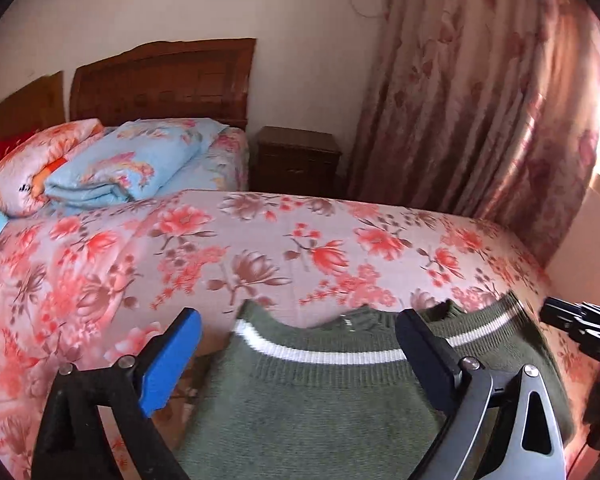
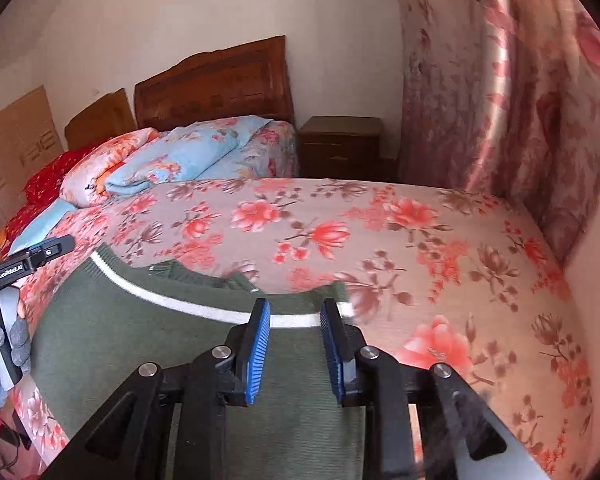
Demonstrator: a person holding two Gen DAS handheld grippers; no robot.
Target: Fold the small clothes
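Green knitted sweater point(image 1: 320, 400) with 1 white stripe, lying flat on the near part of the floral bedspread point(image 1: 260, 248), left gripper point(image 1: 296, 344) fingers wide apart above it, right gripper point(image 2: 294, 344) fingers narrowly apart, holding nothing, folded quilts point(image 1: 132, 164) far left.

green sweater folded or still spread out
Folded at least once: the sweater lies flat on the bed with its white stripe beside the collar. Both grippers are open above it.
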